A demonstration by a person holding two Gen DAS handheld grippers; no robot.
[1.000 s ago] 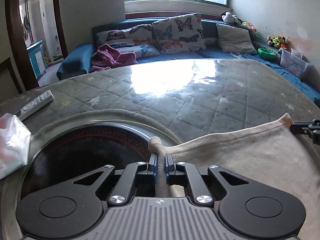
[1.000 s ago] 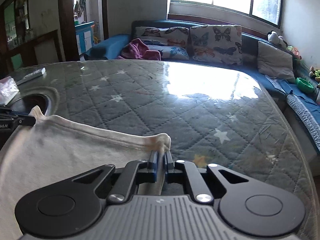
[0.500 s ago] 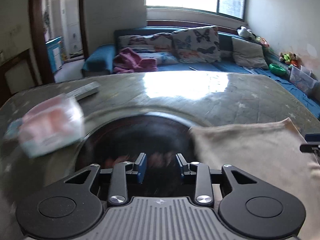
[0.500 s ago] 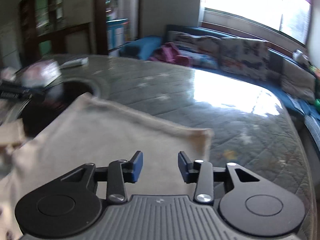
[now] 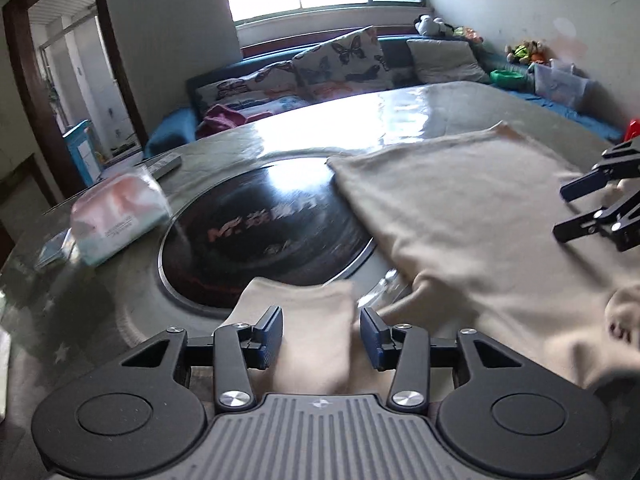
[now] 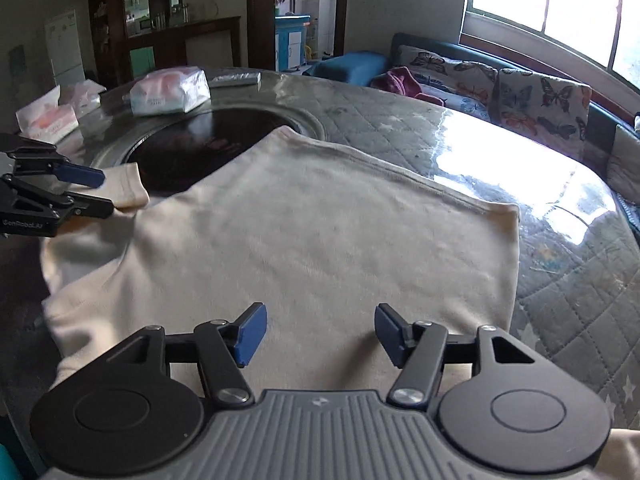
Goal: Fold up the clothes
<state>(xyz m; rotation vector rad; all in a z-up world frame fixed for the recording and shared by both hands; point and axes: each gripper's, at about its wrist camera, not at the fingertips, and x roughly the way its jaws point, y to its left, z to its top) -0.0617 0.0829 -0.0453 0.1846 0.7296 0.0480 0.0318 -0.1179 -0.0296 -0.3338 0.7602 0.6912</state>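
Garment: a cream shirt point(image 6: 328, 240) is lying spread flat on the surface point(image 6: 560, 280), hem toward the far side, one far corner reaching over the dark round inset point(image 5: 256, 240) in the middle.

Sleeve: a short sleeve point(image 5: 308, 332) is sticking out at the shirt's left side, its cuff lying at the near rim of the dark inset.

Left hand-held gripper point(image 5: 321, 334): jaws standing apart, having just been opening — the sleeve is lying between the blue pads point(image 5: 270, 332), which are not pressing on it. In the right wrist view this left hand-held gripper point(image 6: 90, 190) is showing at the left edge, right at the cuff.

Right hand-held gripper point(image 6: 318, 334): jaws standing wide apart, having just been opening; hanging over the shirt's body with flat cloth below and nothing pinched. It is showing at the right edge of the left wrist view point(image 5: 576, 208), over the cloth.

Surface: a glossy quilted cover with star marks — window glare is lying across the far half.

Nearby: a tissue pack point(image 6: 170, 90) is sitting beyond the inset, a remote point(image 6: 236, 79) just past it, and a second tissue pack point(image 6: 48, 118) further left.

Background: a blue sofa point(image 6: 352, 66) with butterfly cushions point(image 6: 540, 100) is running under the window.
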